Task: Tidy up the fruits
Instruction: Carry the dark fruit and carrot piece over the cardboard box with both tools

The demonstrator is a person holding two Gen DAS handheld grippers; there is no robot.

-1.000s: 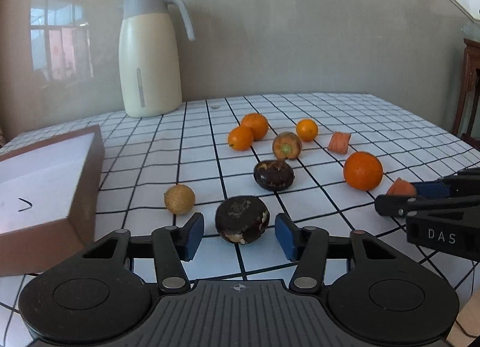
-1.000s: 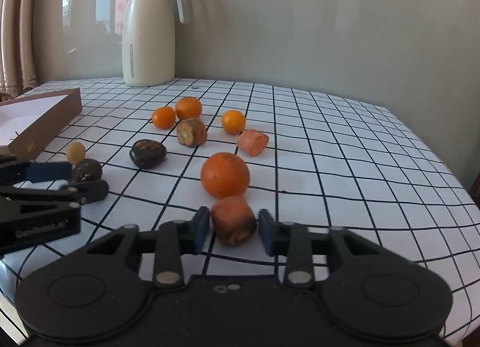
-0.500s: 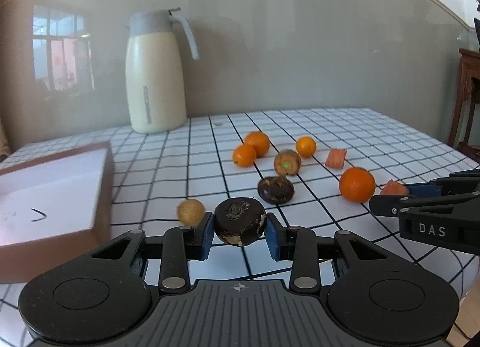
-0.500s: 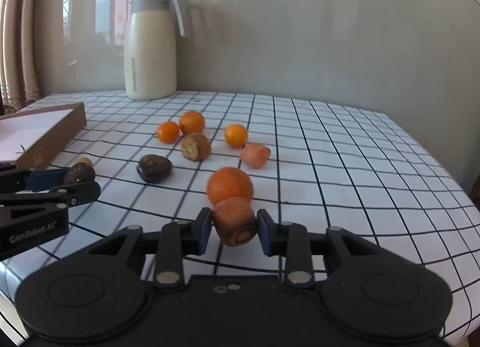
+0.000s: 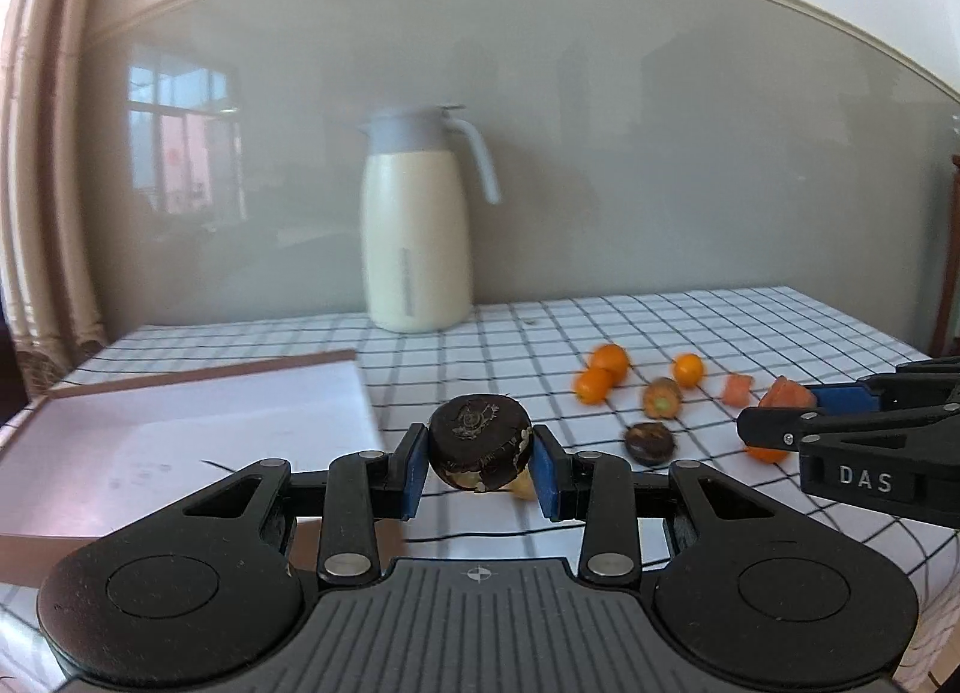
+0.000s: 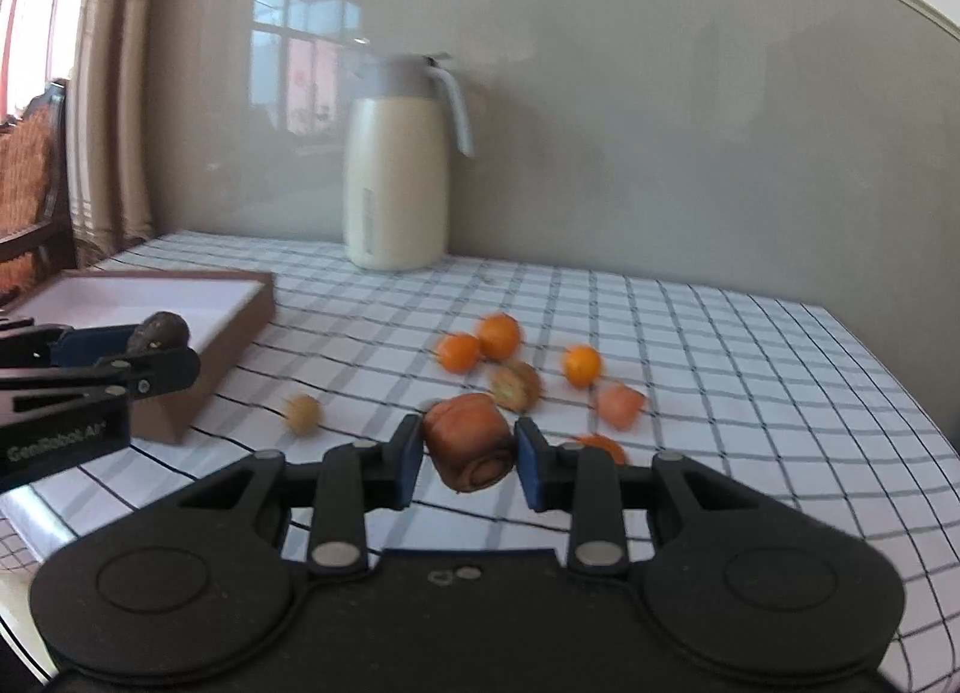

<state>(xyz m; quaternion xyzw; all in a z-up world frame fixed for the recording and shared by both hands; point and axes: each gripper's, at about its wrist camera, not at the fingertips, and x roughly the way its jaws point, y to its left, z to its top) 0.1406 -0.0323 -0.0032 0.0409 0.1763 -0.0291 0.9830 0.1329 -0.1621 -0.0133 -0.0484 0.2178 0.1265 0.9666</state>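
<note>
- Up off the table, a dark round fruit [image 5: 479, 442] sat squeezed between the blue pads of the left gripper [image 5: 480, 468], whose fingers were closed tight on both its sides; its skin was peeling pale at the lower edge.
- The right gripper [image 6: 465, 462] likewise had its fingers pressed against an orange-brown chunk [image 6: 470, 441], held clear of the cloth with the cut end facing the camera.
- A shallow brown box [image 5: 198, 375] with a white inside lay to the left; in the right wrist view the dark fruit [image 6: 159, 331] hung in front of the box's near right corner.
- Loose on the checked tablecloth [image 6: 750, 369] lay the other pieces: two small oranges [image 6: 480, 342] touching each other at the far side, a third small orange [image 6: 582, 366] to their right, a brownish fruit with a green end [image 6: 516, 384] nearer, and a reddish cut piece [image 6: 621, 405] near right.
- A second dark fruit [image 5: 650, 443] rested on the cloth, seen in the left wrist view just right of the held one.
- A small tan ball [image 6: 303, 411] lay alone, between the box and the cluster.
- A bigger orange [image 6: 600, 447] showed only partly behind the right finger.
- A cream jug [image 5: 417, 219] with a grey lid stood at the far edge against the grey wall [image 5: 660, 153].
</note>
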